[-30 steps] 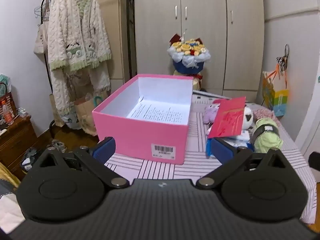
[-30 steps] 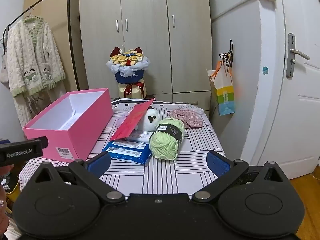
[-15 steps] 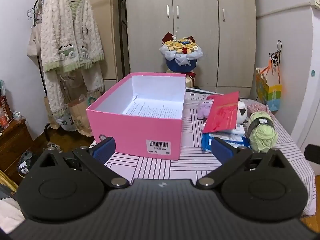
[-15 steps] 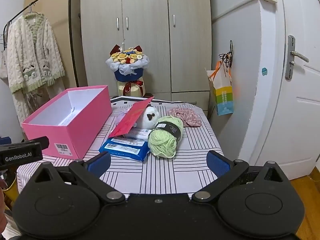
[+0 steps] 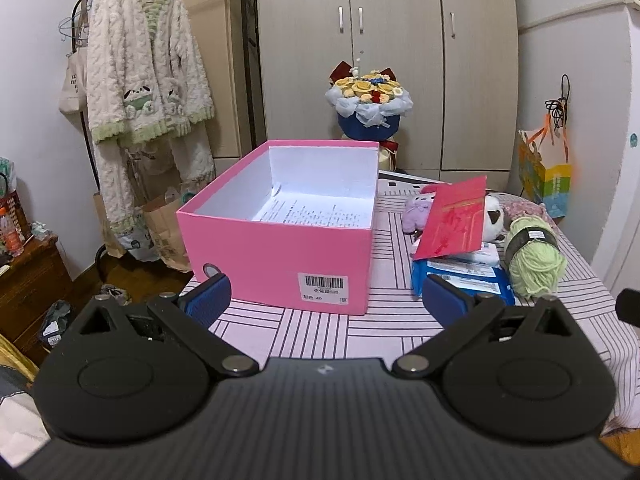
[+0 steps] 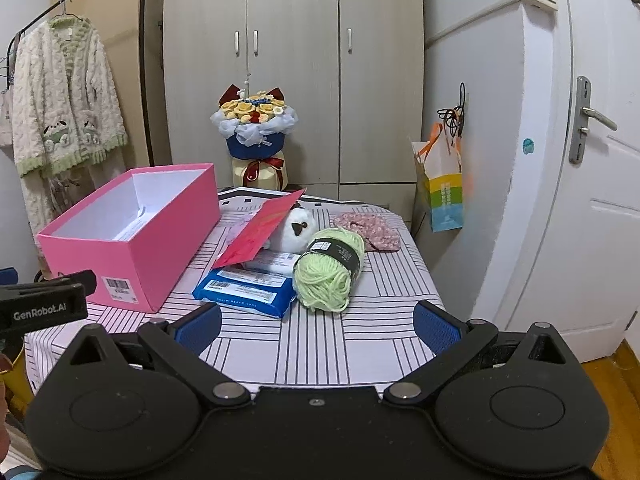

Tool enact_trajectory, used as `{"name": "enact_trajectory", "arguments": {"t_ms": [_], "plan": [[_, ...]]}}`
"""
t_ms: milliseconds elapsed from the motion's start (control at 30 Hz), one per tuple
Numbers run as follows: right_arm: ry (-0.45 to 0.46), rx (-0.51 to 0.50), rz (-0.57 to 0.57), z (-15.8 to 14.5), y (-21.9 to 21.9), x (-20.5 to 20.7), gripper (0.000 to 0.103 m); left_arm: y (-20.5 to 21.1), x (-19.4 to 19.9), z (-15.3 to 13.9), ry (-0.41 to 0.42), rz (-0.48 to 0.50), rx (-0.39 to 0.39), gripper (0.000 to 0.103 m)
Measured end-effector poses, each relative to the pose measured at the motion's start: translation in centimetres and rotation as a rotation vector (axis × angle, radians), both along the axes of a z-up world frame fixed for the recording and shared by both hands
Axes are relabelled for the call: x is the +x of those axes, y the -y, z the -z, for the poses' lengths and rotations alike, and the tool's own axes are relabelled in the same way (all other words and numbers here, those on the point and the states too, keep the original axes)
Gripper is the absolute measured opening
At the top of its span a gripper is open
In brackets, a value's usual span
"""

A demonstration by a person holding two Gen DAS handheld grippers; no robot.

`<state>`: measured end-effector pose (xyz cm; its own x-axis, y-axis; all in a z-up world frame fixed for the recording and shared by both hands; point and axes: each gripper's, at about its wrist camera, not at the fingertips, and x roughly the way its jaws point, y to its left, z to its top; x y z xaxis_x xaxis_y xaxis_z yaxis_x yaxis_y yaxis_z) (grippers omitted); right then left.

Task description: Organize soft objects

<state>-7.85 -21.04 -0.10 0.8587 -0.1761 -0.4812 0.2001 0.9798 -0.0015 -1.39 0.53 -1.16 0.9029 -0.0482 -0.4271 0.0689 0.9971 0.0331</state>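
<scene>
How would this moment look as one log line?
left claw: open, empty | right claw: open, empty | green yarn: on table | pink box: open

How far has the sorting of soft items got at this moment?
Nothing looks sorted: the open pink cardboard box holds only a printed sheet. Both grippers, left and right, are open and hold nothing. The green yarn skein, white plush toy and floral fabric lie on the table.

Bare striped tablecloth (image 6: 340, 344) before the tongs, pink box (image 5: 280, 256) left, yarn (image 6: 326, 276) and packets (image 6: 244, 290) beyond
</scene>
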Motion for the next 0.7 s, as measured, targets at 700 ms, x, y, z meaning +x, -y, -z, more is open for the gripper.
{"name": "enact_trajectory", "arguments": {"t_ms": [700], "plan": [[0.046, -0.034, -0.029, -0.13, -0.68, -0.48, 0.103, 0.11, -0.3, 0.04, 0.057, -0.021, -0.011, 0.103]]}}
